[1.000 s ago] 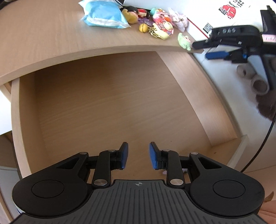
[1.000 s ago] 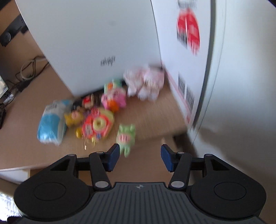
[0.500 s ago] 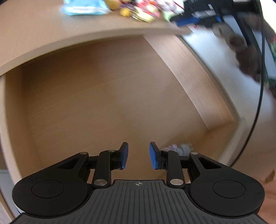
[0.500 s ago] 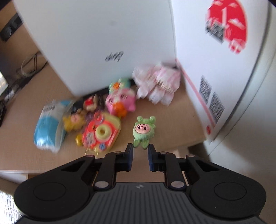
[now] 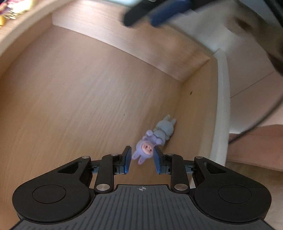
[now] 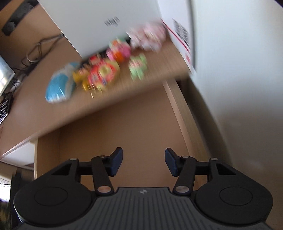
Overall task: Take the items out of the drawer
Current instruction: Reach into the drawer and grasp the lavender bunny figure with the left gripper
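The wooden drawer [image 5: 88, 88] stands pulled out. A purple bunny-suit figure [image 5: 144, 150] lies on its floor near the front right corner, with a grey-blue figure [image 5: 164, 129] against it. My left gripper [image 5: 142, 159] points down at the purple figure. Its jaws are open by a narrow gap, and the figure's head shows between the fingertips, not pinched. My right gripper [image 6: 143, 162] hovers over the drawer with its jaws opening and nothing between them. It also shows as a blur, the right gripper [image 5: 155, 14], at the top of the left wrist view.
On the desktop [image 6: 35, 115] above the drawer lie a blue packet [image 6: 60, 85], several colourful toys [image 6: 102, 74], a green figure [image 6: 138, 67] and a pink plush [image 6: 148, 37]. Behind them stand a white monitor [image 6: 106, 17] and a labelled box [image 6: 182, 35]. A forearm [image 5: 256, 146] is right of the drawer.
My left gripper swung down toward the drawer's front right corner and rolled, bringing the two figures into view. My right gripper shut, then opened, and drew back from the desktop toys over the drawer.
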`<state>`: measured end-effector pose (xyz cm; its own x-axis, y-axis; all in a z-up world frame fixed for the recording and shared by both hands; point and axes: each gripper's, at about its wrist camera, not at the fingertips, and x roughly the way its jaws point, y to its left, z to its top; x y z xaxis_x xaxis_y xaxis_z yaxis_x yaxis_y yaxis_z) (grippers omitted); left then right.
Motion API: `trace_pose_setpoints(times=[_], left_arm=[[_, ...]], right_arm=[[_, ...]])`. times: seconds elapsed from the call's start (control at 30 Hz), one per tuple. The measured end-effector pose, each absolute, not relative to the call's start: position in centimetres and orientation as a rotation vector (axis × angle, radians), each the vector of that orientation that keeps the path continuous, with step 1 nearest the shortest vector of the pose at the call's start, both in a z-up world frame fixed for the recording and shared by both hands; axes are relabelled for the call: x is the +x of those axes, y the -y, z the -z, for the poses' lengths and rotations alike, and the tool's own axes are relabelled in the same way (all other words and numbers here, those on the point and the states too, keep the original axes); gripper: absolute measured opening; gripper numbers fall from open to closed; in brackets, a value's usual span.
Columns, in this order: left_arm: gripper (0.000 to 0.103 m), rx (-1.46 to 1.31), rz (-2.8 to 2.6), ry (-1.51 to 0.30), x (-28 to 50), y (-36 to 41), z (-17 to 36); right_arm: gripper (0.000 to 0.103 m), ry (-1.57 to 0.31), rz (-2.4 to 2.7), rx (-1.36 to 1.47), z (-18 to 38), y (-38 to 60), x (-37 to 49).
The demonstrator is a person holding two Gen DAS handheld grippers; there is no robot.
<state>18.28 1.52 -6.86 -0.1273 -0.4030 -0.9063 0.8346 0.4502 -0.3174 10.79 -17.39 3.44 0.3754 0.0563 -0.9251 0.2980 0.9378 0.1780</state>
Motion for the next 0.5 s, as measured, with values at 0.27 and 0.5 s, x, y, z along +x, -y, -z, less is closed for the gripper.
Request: trace_pose_setpoints(times=[0.27, 0.5], left_arm=[[0.031, 0.523, 1.209, -1.394, 19.3, 1.6, 9.4], [0.030, 0.248, 1.098, -1.593, 20.3, 1.0, 11.4]], right_arm=[[0.066, -1.250, 0.210, 0.400, -2.4, 18.3, 7.4], [0.066, -1.261, 0.219, 0.399, -2.4, 18.8, 6.8]])
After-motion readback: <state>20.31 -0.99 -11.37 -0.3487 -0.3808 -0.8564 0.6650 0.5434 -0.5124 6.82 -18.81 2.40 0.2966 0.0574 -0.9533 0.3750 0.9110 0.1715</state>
